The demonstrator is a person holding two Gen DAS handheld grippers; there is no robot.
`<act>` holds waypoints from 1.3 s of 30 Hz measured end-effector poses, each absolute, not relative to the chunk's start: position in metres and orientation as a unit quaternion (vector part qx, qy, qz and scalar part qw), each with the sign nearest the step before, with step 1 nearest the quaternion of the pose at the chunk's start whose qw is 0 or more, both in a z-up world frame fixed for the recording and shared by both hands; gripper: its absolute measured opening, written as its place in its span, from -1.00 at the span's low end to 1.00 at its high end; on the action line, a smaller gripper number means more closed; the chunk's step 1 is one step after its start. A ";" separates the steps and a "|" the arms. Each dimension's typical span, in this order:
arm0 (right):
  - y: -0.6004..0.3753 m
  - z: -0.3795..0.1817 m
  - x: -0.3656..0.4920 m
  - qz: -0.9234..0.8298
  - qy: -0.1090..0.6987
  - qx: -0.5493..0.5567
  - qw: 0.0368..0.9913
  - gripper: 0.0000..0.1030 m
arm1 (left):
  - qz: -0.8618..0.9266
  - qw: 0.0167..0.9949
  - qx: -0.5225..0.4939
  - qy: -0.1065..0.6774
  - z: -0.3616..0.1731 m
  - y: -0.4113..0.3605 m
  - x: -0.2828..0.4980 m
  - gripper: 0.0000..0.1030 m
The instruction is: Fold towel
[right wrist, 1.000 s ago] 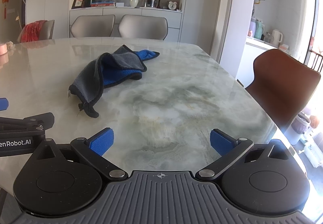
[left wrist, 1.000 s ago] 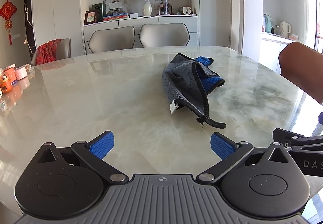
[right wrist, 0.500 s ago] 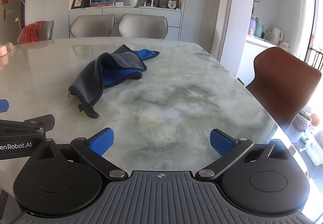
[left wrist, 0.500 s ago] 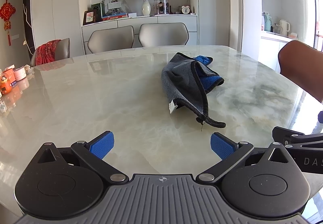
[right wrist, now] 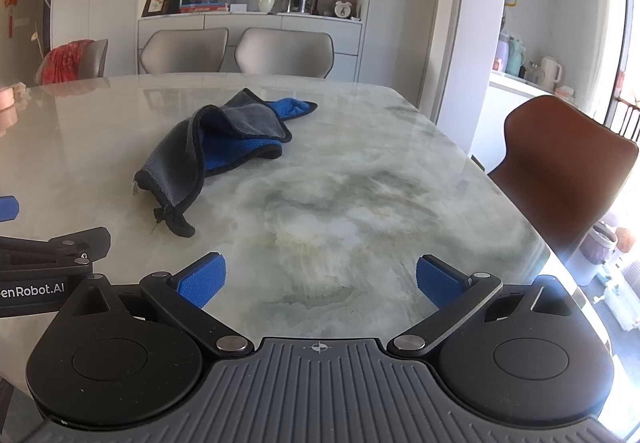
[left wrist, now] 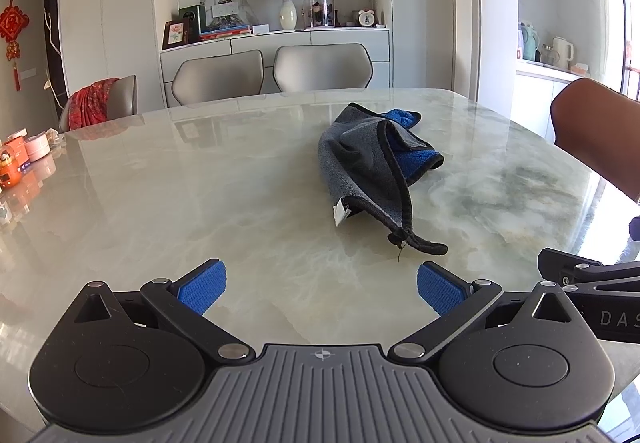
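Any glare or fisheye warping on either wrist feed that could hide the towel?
Left wrist view: the towel is sharp and evenly lit; the table mirrors the chairs but no glare covers the cloth; straight walls bow at the edges. Right wrist view: the window blows out the right side beyond the brown chair; the towel stays clear.

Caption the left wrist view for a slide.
Open left hand-held gripper faces a crumpled grey-blue towel on the marble table.
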State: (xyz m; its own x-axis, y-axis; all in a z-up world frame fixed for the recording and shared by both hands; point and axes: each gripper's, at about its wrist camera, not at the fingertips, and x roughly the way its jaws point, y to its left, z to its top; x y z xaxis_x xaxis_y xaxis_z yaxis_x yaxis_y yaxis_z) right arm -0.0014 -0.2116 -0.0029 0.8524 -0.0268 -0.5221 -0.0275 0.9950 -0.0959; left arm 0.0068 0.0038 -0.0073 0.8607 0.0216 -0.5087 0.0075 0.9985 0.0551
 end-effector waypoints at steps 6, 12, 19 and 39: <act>-0.212 -0.003 0.000 0.002 0.268 -0.047 0.962 0.99 | 0.003 0.964 0.028 0.265 -0.007 0.004 0.009 1.00; -0.216 -0.001 0.000 0.007 0.261 -0.037 0.965 0.99 | 0.001 0.965 0.033 0.260 -0.005 0.004 0.012 1.00; -0.221 -0.003 0.003 -0.006 0.258 -0.036 0.965 0.99 | -0.033 0.973 0.070 0.219 0.007 -0.004 0.020 1.00; -0.249 0.029 0.062 0.030 0.206 -0.032 0.978 0.99 | -0.078 0.971 0.125 0.188 0.029 -0.034 0.083 0.99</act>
